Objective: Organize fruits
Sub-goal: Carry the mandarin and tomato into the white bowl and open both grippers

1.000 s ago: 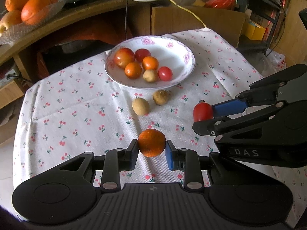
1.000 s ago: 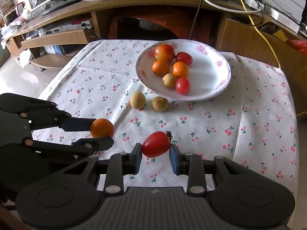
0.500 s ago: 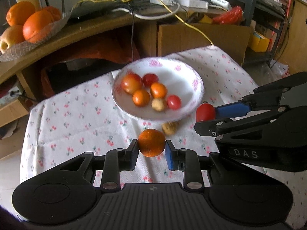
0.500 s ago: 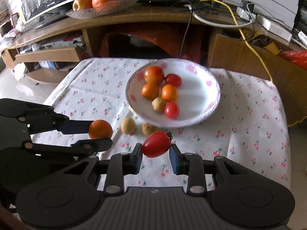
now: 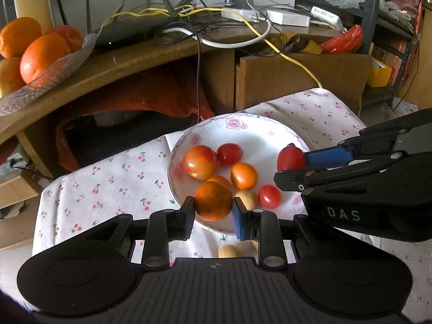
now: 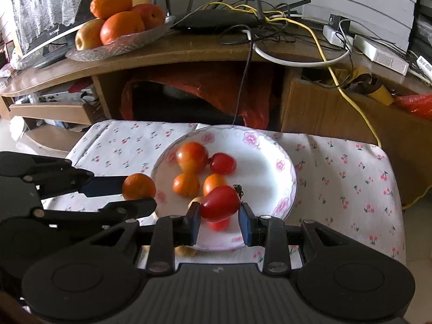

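Note:
My left gripper (image 5: 213,212) is shut on a small orange (image 5: 213,201) and hangs over the near rim of the white floral plate (image 5: 270,135). My right gripper (image 6: 219,216) is shut on a red tomato (image 6: 220,202), also above the plate (image 6: 270,162). Each gripper shows in the other's view: the right one (image 5: 290,166) with its tomato (image 5: 290,159), the left one (image 6: 140,193) with its orange (image 6: 139,186). Several small tomatoes and oranges lie in the plate. A pale round fruit (image 5: 229,251) lies on the cloth just below the left fingers.
The plate sits on a cherry-print tablecloth (image 6: 351,178) over a small table. Behind it stands a wooden desk (image 6: 189,51) with cables, a router and a glass dish of large oranges (image 6: 116,27). An orange-red bag (image 5: 129,100) fills the opening under the desk.
Both grippers have moved forward over the table with their fruit, from above the bare cloth to above the plate. The loose pale fruits have slid down behind the fingers.

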Tool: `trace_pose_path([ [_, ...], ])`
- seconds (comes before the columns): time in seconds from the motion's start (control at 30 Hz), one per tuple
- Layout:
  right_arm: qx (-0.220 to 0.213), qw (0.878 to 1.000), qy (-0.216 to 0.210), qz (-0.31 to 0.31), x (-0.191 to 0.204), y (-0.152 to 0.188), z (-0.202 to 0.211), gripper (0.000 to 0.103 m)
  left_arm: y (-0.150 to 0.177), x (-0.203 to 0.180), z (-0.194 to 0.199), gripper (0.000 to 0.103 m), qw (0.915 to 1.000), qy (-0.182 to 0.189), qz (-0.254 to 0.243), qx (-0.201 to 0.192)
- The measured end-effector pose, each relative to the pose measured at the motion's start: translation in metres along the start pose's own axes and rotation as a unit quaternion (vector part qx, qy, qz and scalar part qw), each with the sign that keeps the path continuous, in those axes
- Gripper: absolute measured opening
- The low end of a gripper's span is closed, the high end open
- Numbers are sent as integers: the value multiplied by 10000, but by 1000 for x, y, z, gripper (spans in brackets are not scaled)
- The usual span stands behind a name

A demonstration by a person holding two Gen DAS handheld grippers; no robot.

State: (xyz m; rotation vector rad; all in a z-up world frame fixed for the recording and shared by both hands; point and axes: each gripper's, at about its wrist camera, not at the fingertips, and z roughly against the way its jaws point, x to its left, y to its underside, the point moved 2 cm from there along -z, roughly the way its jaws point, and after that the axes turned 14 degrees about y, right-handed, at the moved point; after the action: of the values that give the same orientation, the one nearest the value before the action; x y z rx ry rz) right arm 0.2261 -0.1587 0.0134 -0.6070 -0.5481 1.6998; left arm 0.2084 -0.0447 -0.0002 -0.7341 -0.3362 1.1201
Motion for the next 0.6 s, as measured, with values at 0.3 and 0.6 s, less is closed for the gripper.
trace_pose_path([
  [0.3, 50, 10000, 25, -14, -6, -4, -30, 25, 0, 8, -24, 35, 9999, 30, 63, 120],
  [0.6, -11, 9999, -120, -119, -7, -3, -46, 26, -1, 7, -33, 42, 9995, 224, 137, 148],
])
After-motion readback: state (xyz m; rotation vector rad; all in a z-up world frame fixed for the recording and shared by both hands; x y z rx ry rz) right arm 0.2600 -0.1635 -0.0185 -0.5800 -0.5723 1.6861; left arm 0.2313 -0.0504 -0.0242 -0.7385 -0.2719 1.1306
